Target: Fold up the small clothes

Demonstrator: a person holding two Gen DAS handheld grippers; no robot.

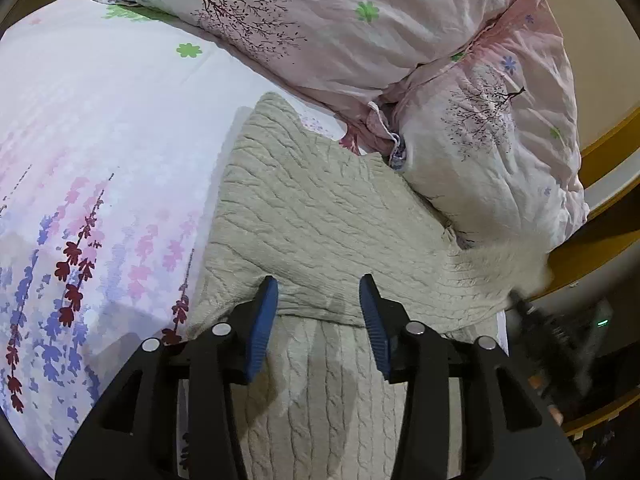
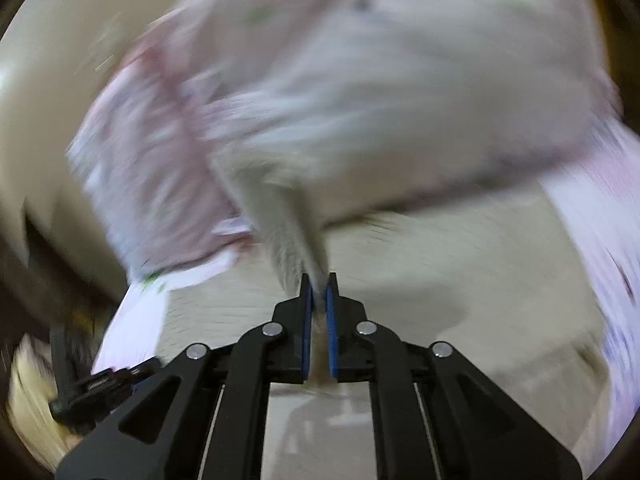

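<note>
A cream cable-knit sweater (image 1: 316, 216) lies on the floral bed sheet (image 1: 100, 128), with one part folded over another. My left gripper (image 1: 319, 286) is open and hovers just above the sweater's folded edge, holding nothing. My right gripper (image 2: 319, 282) is shut on a strip of the sweater (image 2: 292, 236), which rises from the jaws. The right wrist view is badly blurred by motion. The right gripper also shows as a dark blur in the left wrist view (image 1: 532, 312) at the sweater's right end.
A pink floral duvet (image 1: 360, 36) is heaped along the far side and right of the sweater. A yellow wooden bed frame (image 1: 600, 252) runs along the right. The sheet to the left is flat.
</note>
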